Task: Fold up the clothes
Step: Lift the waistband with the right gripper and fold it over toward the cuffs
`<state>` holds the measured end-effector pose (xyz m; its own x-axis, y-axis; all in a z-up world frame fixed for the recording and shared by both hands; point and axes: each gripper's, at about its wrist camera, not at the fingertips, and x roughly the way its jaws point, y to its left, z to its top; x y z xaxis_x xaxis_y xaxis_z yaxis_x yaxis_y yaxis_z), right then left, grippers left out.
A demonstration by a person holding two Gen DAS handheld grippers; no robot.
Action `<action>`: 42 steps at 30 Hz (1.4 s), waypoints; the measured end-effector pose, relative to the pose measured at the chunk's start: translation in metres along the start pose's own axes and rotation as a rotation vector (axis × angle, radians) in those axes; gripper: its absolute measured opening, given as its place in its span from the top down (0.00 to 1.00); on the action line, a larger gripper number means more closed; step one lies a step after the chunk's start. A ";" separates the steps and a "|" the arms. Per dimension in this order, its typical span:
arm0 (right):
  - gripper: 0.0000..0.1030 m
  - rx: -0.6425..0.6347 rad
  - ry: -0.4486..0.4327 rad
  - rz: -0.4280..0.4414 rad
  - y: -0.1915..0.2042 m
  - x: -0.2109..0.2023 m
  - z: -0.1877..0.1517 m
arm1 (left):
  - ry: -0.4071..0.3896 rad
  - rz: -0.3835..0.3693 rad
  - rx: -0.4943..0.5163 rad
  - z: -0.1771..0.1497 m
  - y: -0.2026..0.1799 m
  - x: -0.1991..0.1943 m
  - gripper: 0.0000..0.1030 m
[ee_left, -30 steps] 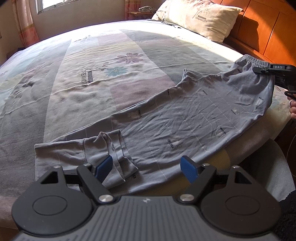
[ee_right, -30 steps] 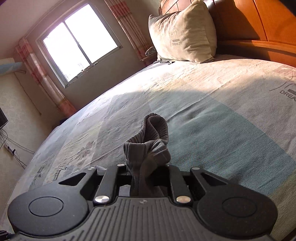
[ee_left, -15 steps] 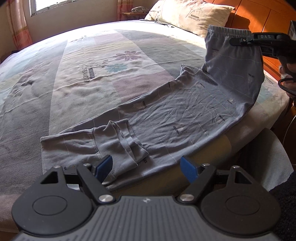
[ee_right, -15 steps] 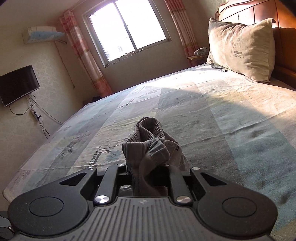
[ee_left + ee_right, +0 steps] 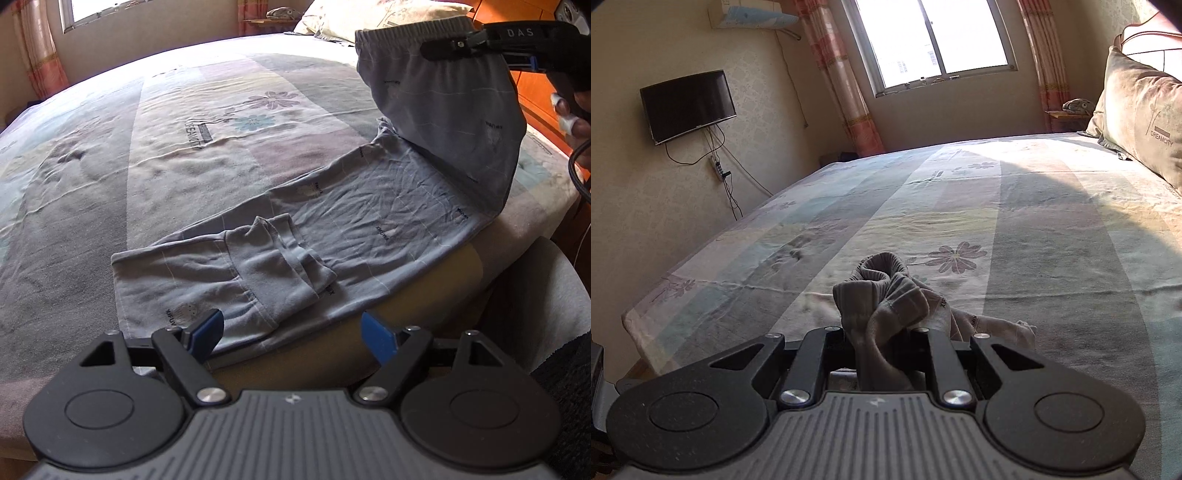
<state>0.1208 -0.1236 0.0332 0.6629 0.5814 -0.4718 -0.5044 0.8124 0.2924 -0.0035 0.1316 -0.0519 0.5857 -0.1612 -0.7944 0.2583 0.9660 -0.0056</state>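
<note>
I have a gripper in each hand. My left gripper (image 5: 291, 332) hangs over the near edge of the bed (image 5: 110, 166). Its jaws are wide apart and hold nothing. Its blue pads (image 5: 207, 328) sit just above the near end of the grey pants (image 5: 351, 229).

The pants lie flat along the near side of the bed. One leg end is folded back on itself in a small lump near my left gripper. The other end, with the stretchy waistband (image 5: 410, 31), is up in the air on the right.

My right gripper (image 5: 454, 46) has that waistband. Its jaws are pinched tight on the cloth, and the pants hang down from them like a little curtain. From the right wrist camera I see the cloth (image 5: 886, 295) bunched up between the jaws.

A pillow (image 5: 1141, 122) leans at the head of the bed. A window (image 5: 934, 40) with striped curtains is on the far wall. A dark TV (image 5: 687, 105) hangs on the wall.
</note>
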 end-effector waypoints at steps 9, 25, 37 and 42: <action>0.83 -0.113 0.057 0.089 0.060 0.026 0.002 | 0.005 0.023 -0.020 -0.011 0.013 -0.008 0.20; 0.83 -0.266 0.124 0.085 0.151 0.086 -0.021 | 0.027 0.095 -0.106 -0.044 0.039 -0.027 0.20; 0.83 -0.434 0.171 0.053 0.192 0.117 -0.048 | 0.029 0.125 -0.179 -0.059 0.045 -0.034 0.20; 0.83 -0.484 0.191 0.047 0.203 0.131 -0.058 | 0.032 0.131 -0.201 -0.064 0.045 -0.036 0.20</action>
<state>0.0731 0.1147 -0.0174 0.5435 0.5611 -0.6243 -0.7591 0.6460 -0.0803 -0.0621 0.1937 -0.0622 0.5783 -0.0286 -0.8153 0.0219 0.9996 -0.0196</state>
